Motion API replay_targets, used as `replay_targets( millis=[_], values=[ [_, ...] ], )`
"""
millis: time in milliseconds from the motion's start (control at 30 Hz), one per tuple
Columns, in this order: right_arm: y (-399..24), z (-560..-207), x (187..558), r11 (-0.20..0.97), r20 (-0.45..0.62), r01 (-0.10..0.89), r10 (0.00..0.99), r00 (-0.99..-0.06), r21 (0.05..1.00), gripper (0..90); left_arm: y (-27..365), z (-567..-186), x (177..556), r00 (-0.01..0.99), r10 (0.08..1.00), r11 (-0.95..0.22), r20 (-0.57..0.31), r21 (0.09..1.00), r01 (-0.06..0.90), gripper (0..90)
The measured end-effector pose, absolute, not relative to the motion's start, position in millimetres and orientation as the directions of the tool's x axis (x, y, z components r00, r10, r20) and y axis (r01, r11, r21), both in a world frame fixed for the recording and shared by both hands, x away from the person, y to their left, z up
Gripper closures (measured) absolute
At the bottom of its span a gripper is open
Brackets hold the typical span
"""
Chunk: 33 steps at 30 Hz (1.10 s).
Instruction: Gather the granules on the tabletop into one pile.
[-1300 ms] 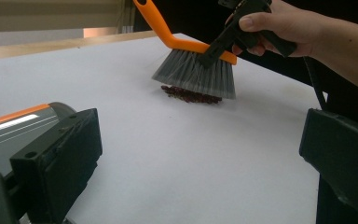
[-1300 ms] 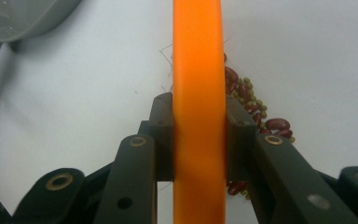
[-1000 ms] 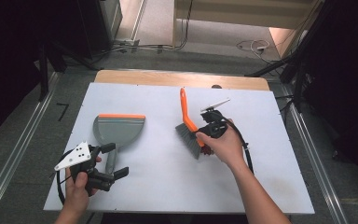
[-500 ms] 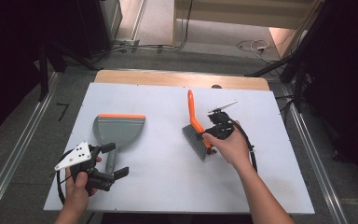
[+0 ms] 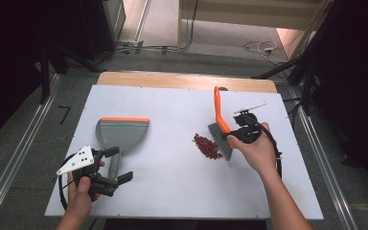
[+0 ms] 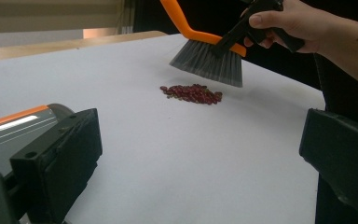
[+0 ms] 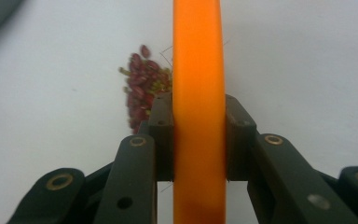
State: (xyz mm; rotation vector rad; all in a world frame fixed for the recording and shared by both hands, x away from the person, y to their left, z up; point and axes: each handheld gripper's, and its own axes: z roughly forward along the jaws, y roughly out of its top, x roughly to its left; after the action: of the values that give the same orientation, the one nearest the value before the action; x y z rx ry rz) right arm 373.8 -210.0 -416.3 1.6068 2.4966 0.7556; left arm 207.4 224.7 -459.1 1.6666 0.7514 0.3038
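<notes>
Our right hand-held gripper [image 5: 236,135], clamped on the brush [image 5: 219,122], has the beans [image 5: 207,145] just left, toward the dustpan [image 5: 121,132].

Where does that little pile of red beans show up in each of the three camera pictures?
High view: the beans lie right of centre on the white table, just left of the brush.
Left gripper view: beans at upper centre, below the brush bristles.
Right gripper view: beans at upper left, beside the orange brush handle.
Shared landmark: the orange brush.
</notes>
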Motion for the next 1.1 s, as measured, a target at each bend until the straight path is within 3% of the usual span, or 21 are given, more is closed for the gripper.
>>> replay_targets(
  millis=[333,1100],
  values=[
    [-196,-431,368,0.407,-0.025,0.795,0.896,-0.444,0.449,68.4,225,-459,207,0.754,0.624,-0.067,-0.203,0.948,0.31,0.1],
    [-171,-436,362,0.446,-0.039,0.765,0.873,-0.486,0.464,68.4,226,-459,207,0.753,0.625,-0.063,-0.204,0.949,0.309,0.1]
  ],
)
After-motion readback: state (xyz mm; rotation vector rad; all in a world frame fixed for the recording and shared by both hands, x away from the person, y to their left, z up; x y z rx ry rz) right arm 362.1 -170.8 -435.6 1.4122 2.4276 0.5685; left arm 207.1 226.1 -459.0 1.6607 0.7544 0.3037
